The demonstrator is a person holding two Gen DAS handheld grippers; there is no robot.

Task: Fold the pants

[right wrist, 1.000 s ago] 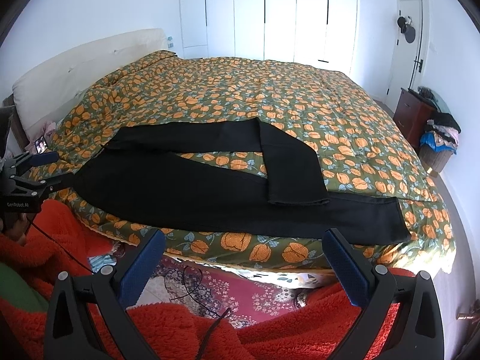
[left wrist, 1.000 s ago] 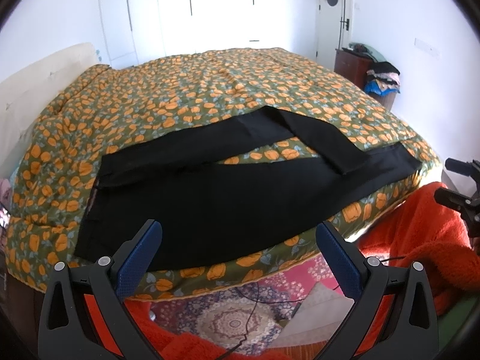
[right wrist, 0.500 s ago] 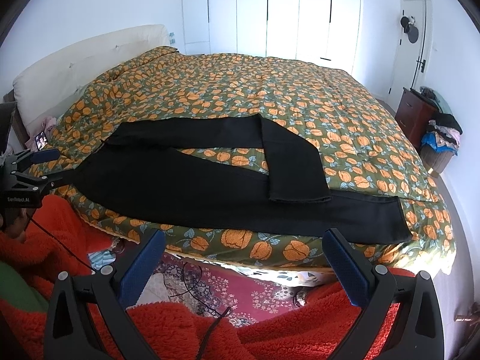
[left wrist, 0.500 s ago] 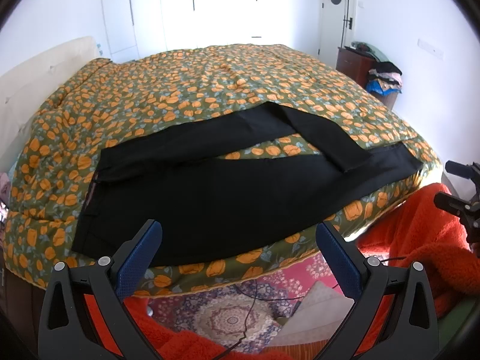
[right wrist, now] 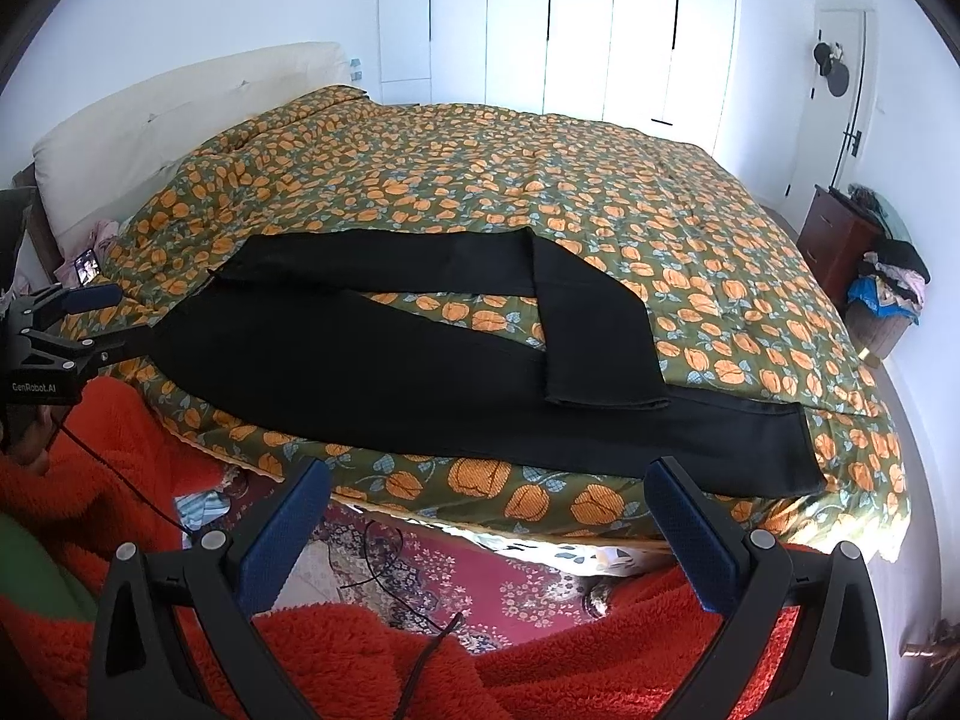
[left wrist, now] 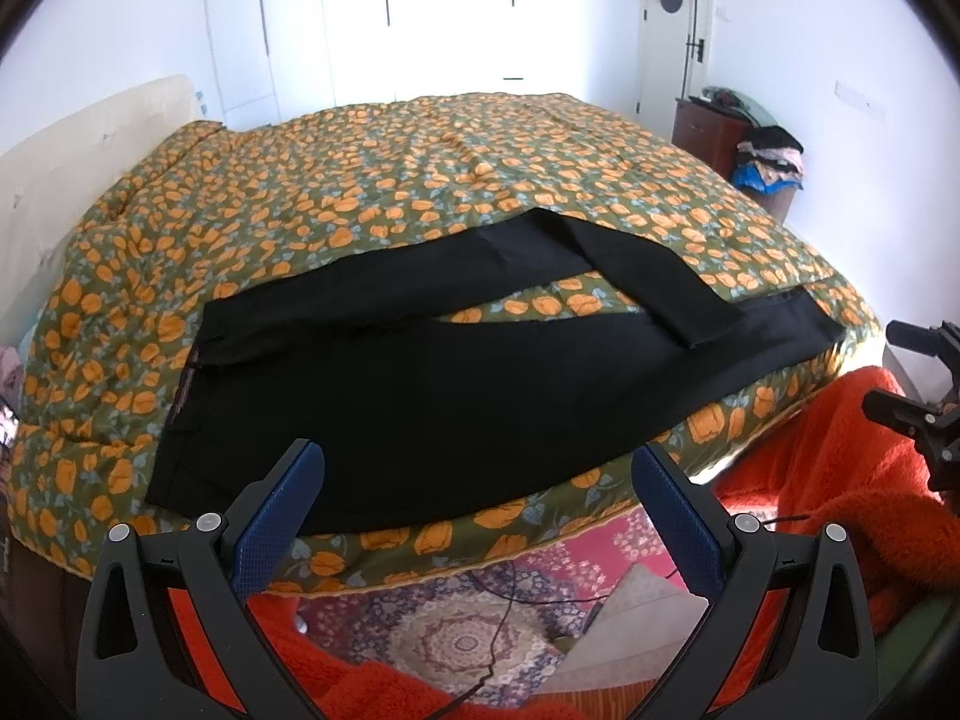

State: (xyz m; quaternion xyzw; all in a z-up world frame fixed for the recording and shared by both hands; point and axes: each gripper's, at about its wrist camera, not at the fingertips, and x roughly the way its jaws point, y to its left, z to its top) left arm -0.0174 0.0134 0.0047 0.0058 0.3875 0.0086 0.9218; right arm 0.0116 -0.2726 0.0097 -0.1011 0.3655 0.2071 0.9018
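Right along the near edge of the bed point(left wrist: 420, 180) lie the black pants point(left wrist: 420, 396), spread flat on the orange-flowered quilt point(right wrist: 540, 180). One leg runs straight along that edge toward the foot-end corner; the other leg is folded back on itself, so its cuff end point(right wrist: 606, 384) crosses over and rests on the straight leg. The waistband point(left wrist: 180, 396) sits toward the headboard end (a strip of its lining shows there).

Both claws hang short of the bed, apart from the cloth. The left claw point(left wrist: 480, 504) has its blue-padded fingers point(left wrist: 282, 510) spread wide with nothing between them, and the right claw point(right wrist: 489, 510) is spread just as wide and holds nothing. Below them are a patterned rug point(left wrist: 456, 642), a black cable point(right wrist: 372, 564), and the person's fuzzy red sleeve point(right wrist: 372, 660).
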